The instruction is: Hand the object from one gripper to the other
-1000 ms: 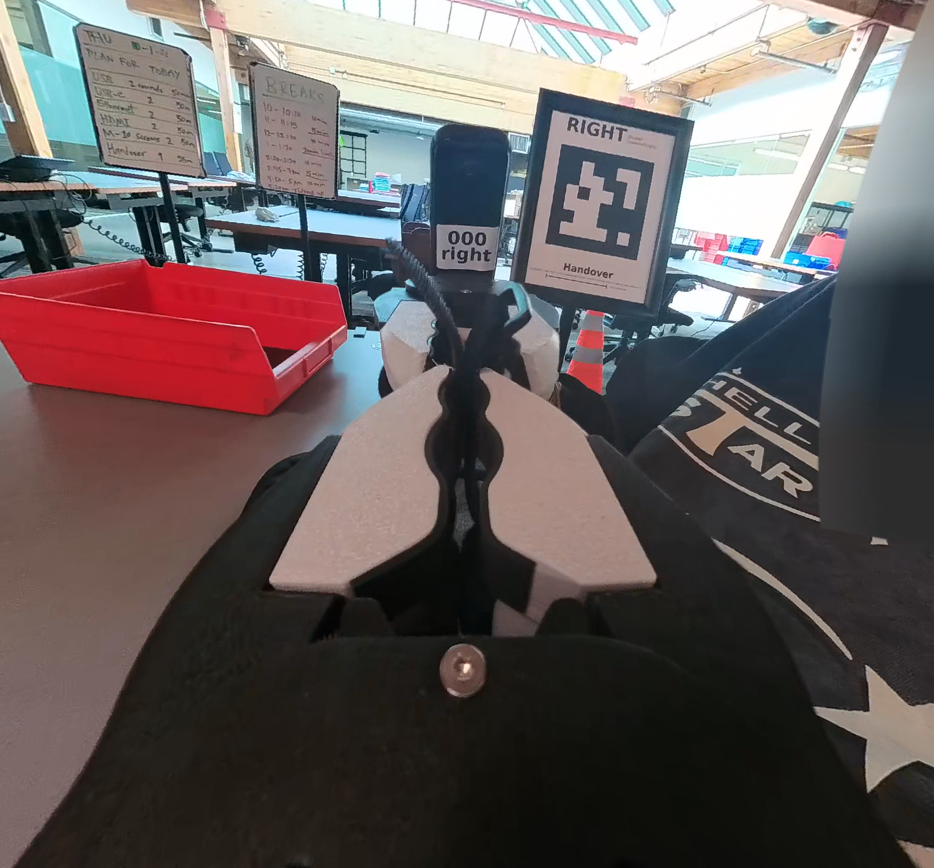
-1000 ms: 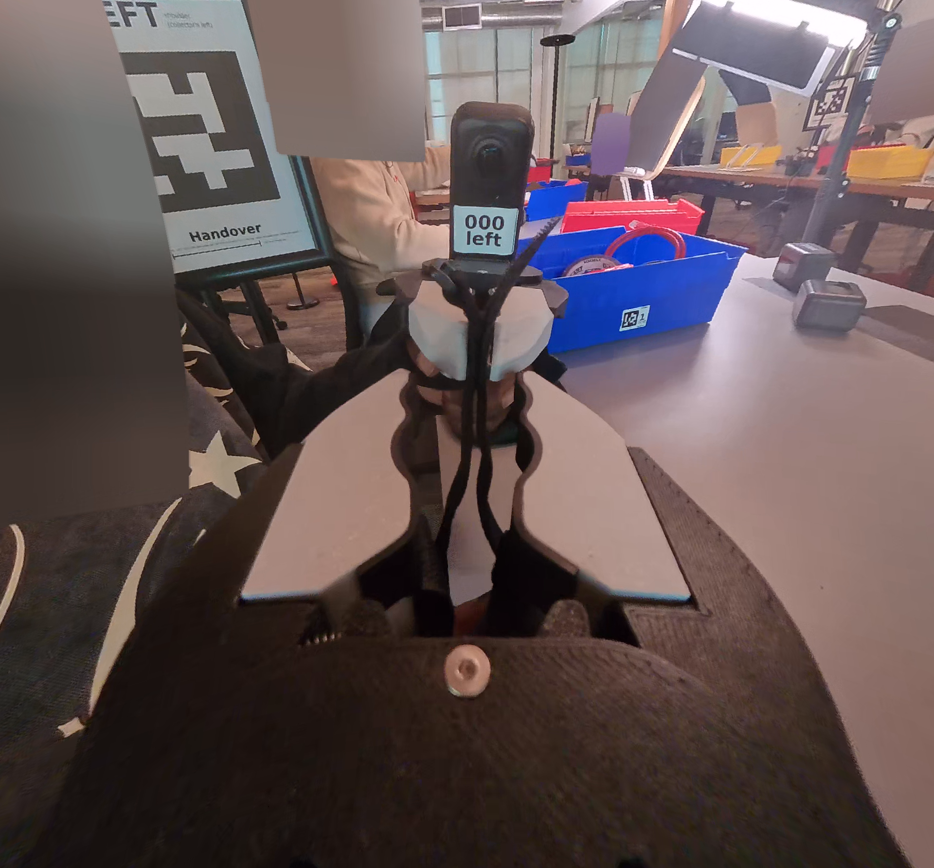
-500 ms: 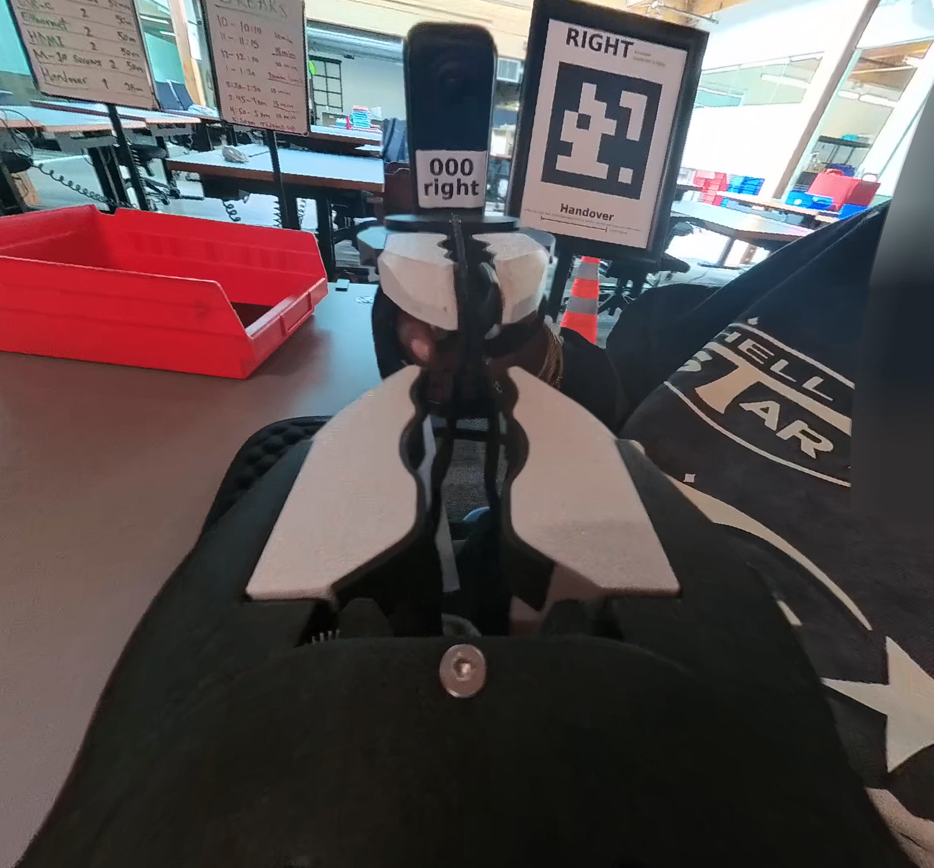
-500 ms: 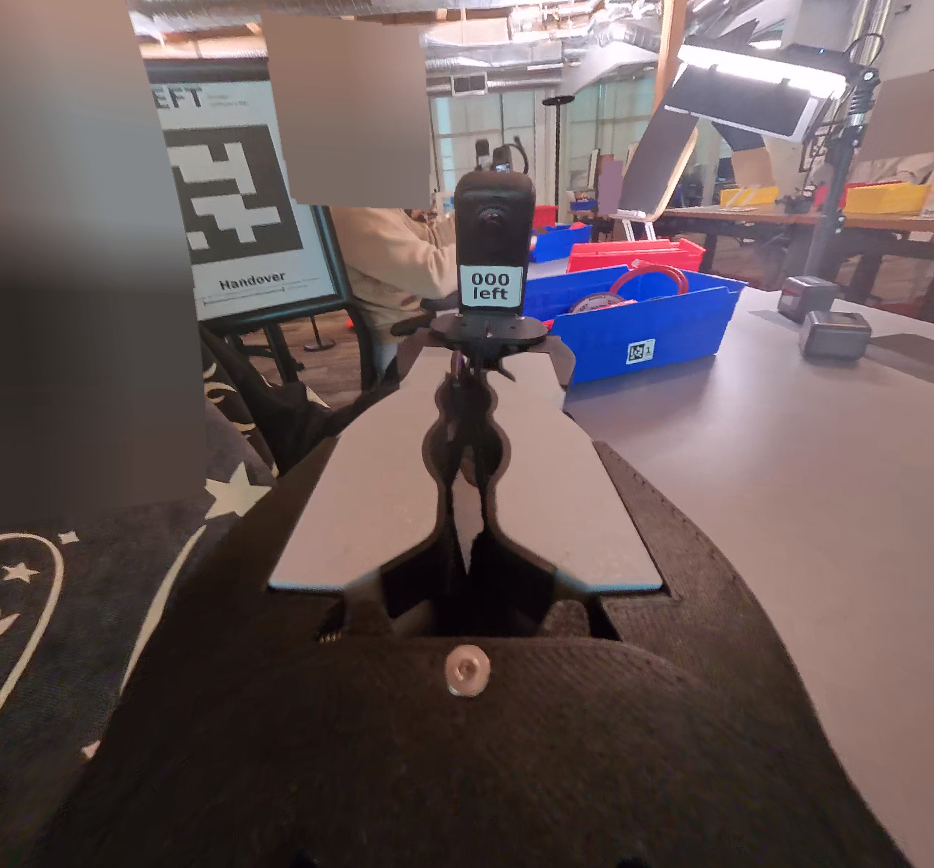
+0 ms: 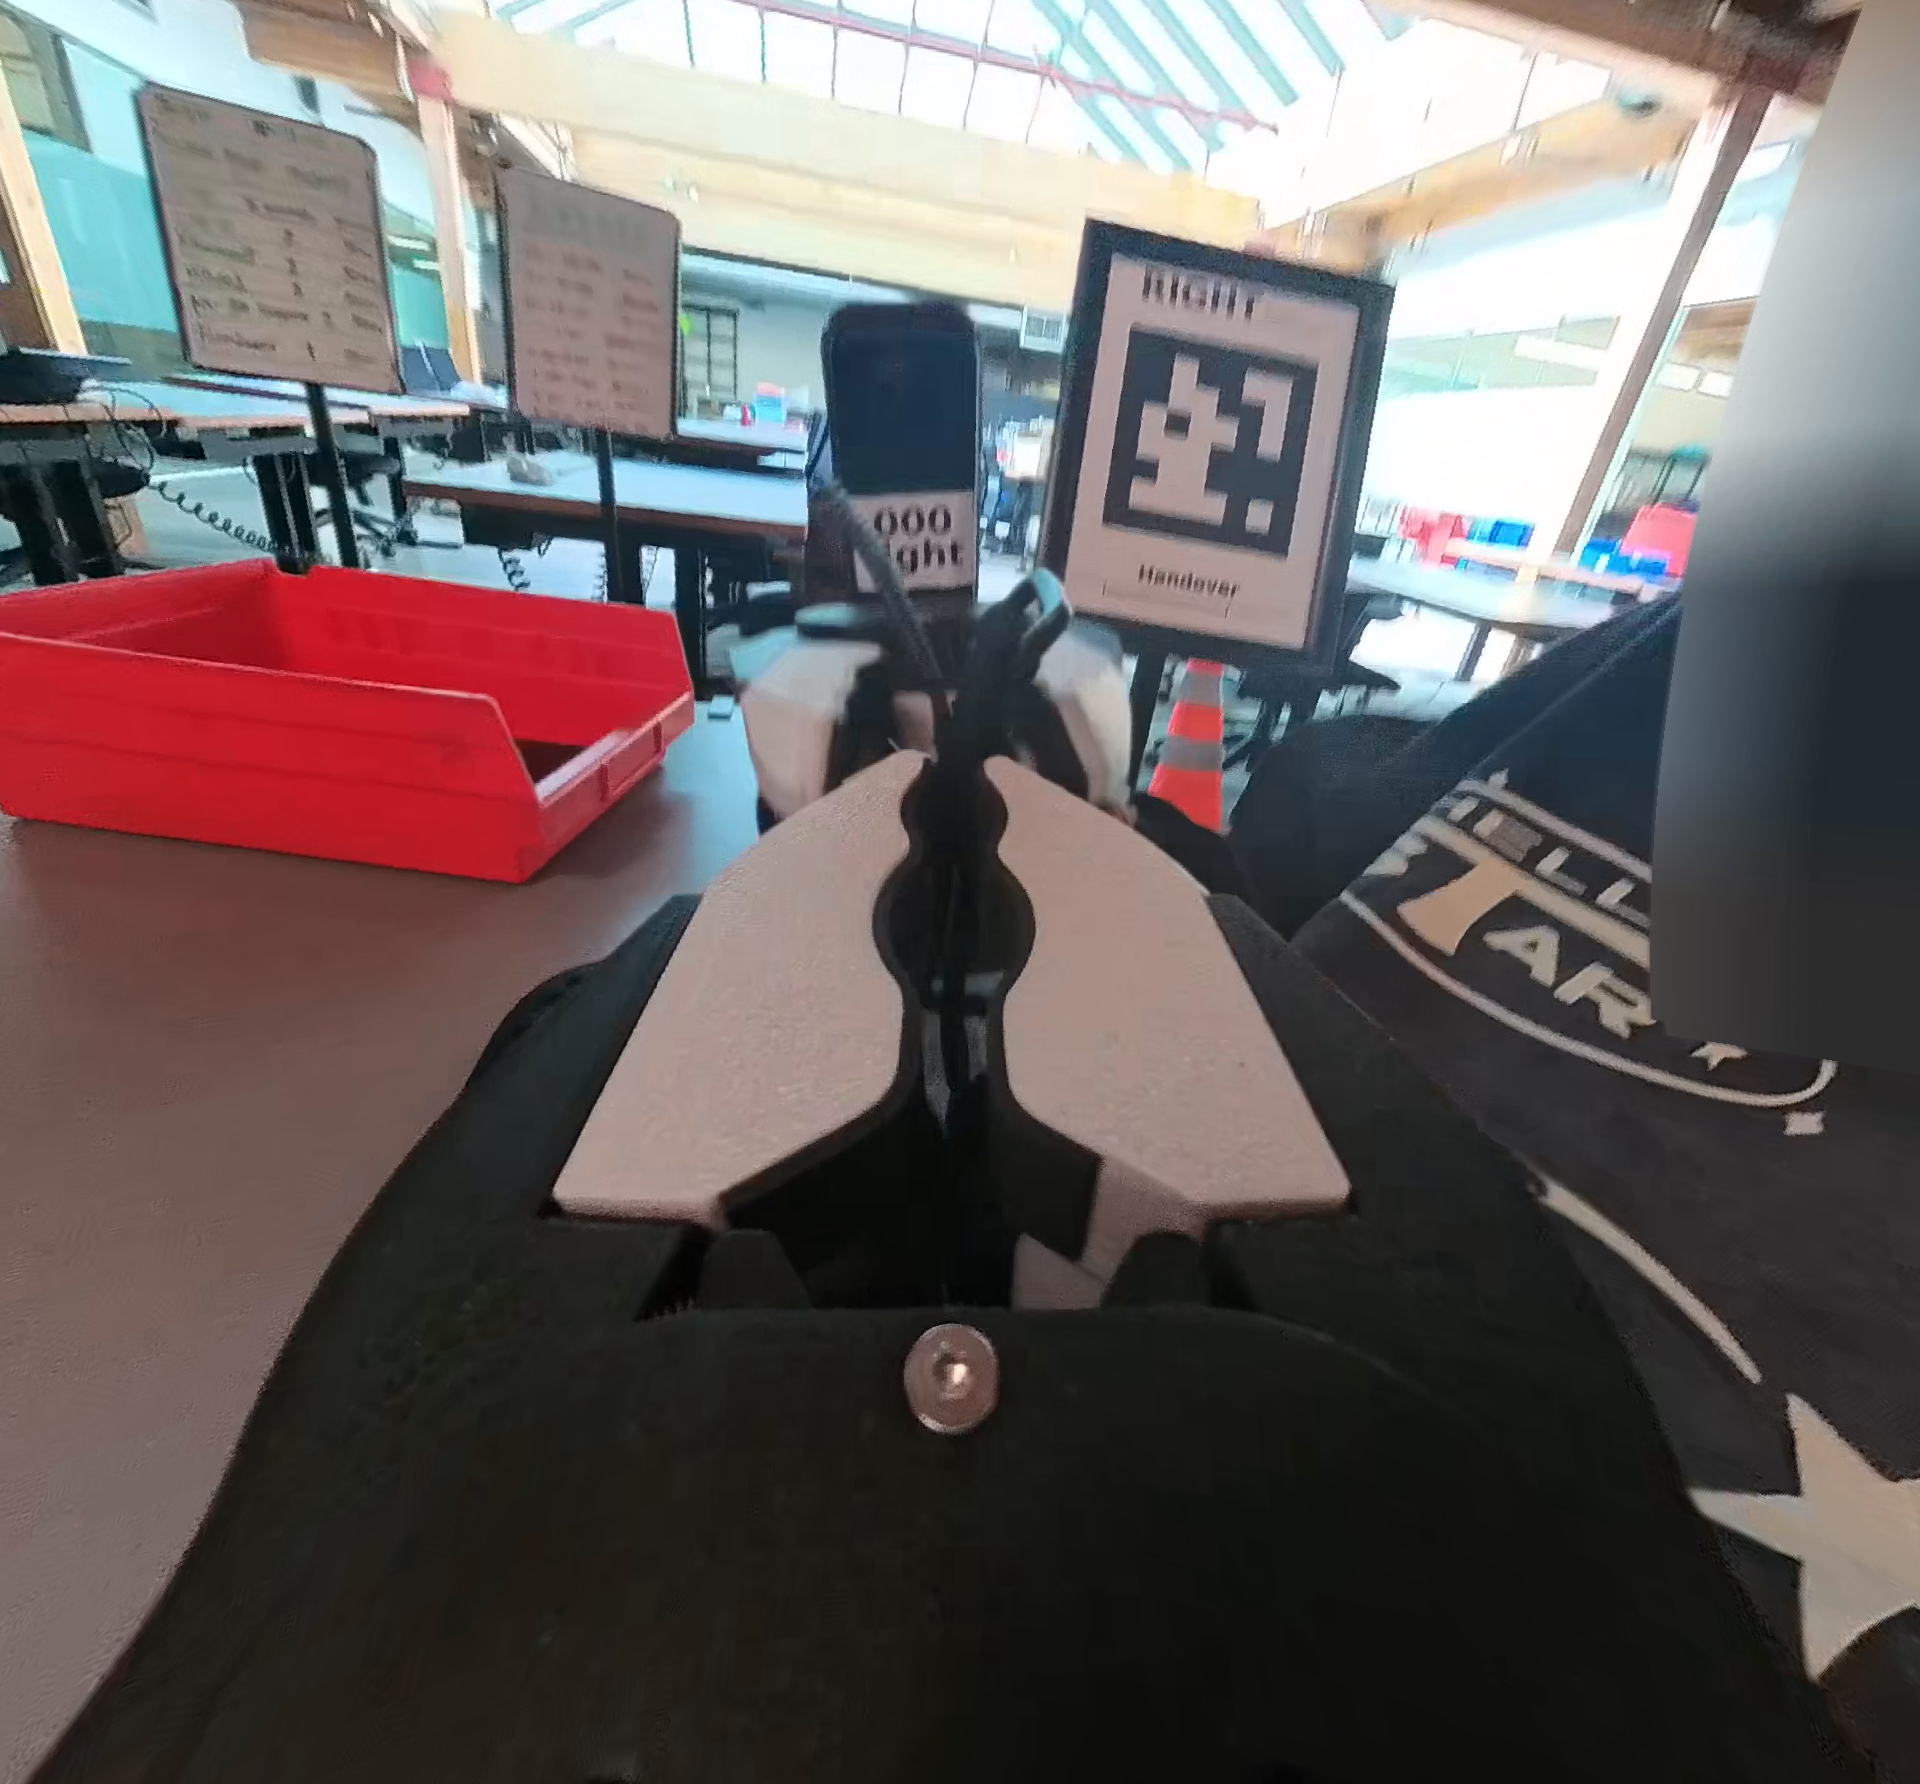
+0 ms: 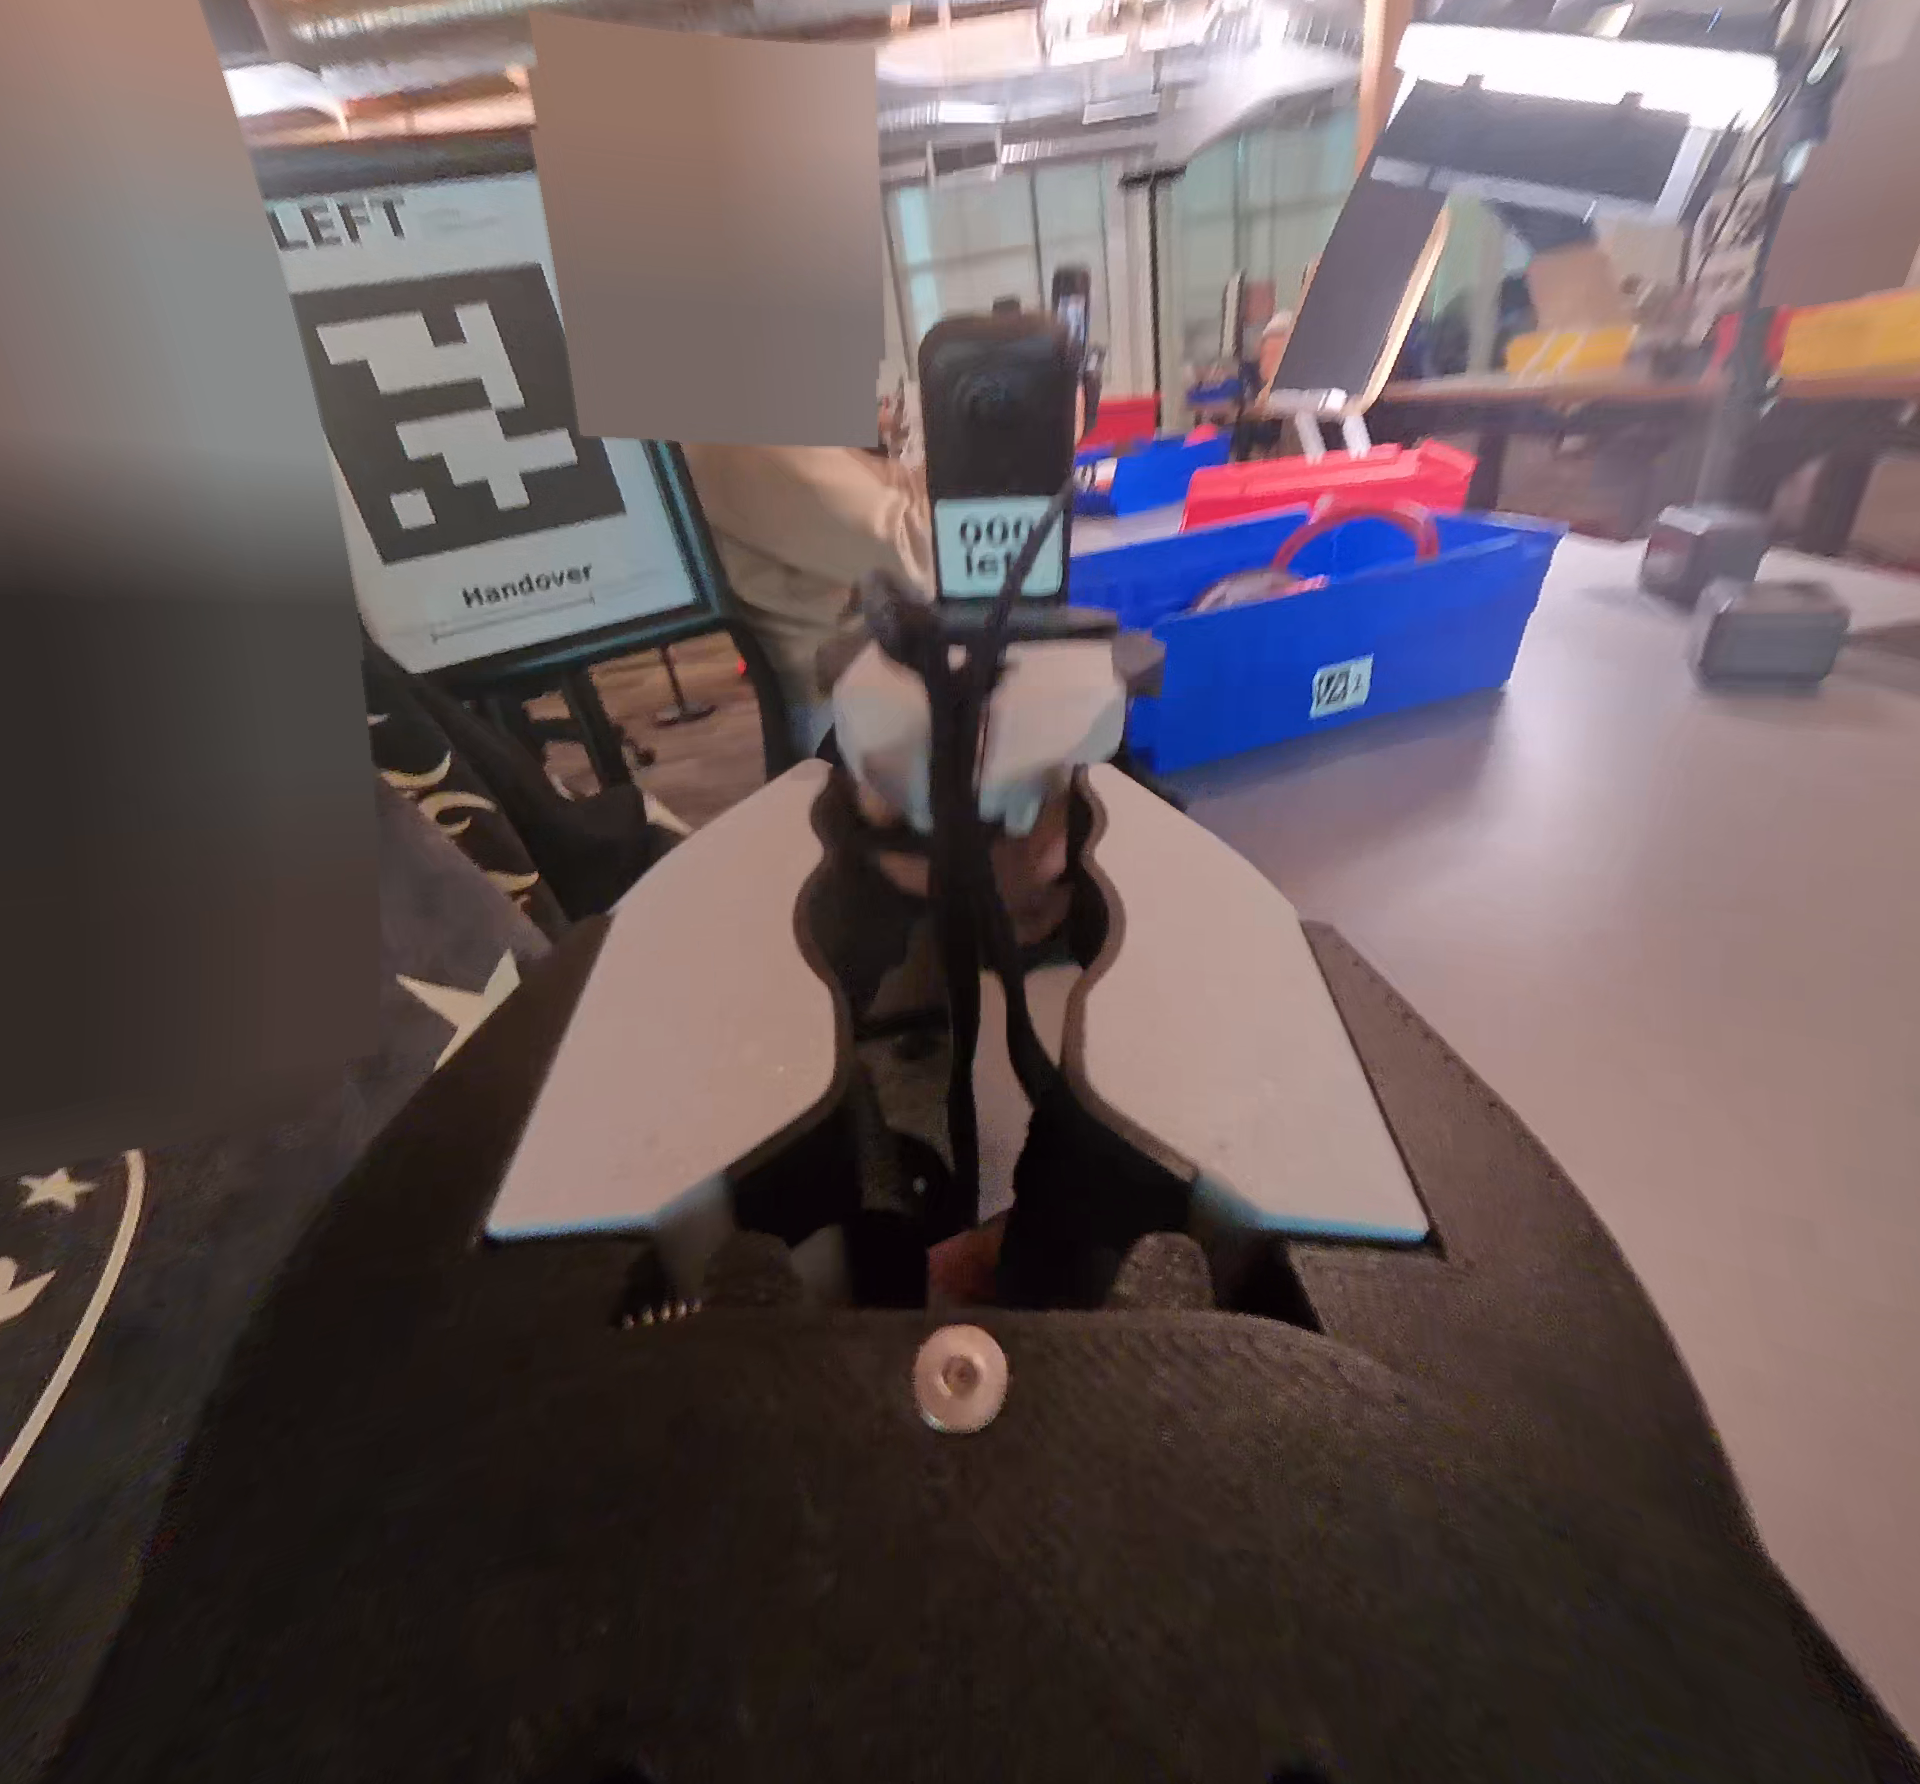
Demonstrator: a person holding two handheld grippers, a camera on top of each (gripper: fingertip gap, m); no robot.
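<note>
A thin black cable (image 5: 883, 581) with a teal-tipped plug (image 5: 1039, 602) hangs between the two grippers, which face each other above the table edge. My left gripper (image 5: 951, 778) has its jaws closed together on the cable. In the right wrist view the cable (image 6: 956, 955) runs down the middle of my right gripper (image 6: 956, 789), whose jaws stand apart and do not touch it. The right gripper shows opposite in the left wrist view (image 5: 935, 716), and the left gripper shows opposite in the right wrist view (image 6: 971, 758).
A red bin (image 5: 312, 695) sits on the brown table (image 5: 208, 1059). A blue bin (image 6: 1330, 633) and two small dark boxes (image 6: 1766, 633) sit on the grey table side. Framed marker signs (image 5: 1216, 446) (image 6: 468, 425) stand behind. A person's dark printed shirt (image 5: 1558, 1007) is close by. The grippers are tip to tip, or close to it.
Half a second ago the right gripper was shut on the cable and the left was open. Now the left is shut on it and the right has opened.
</note>
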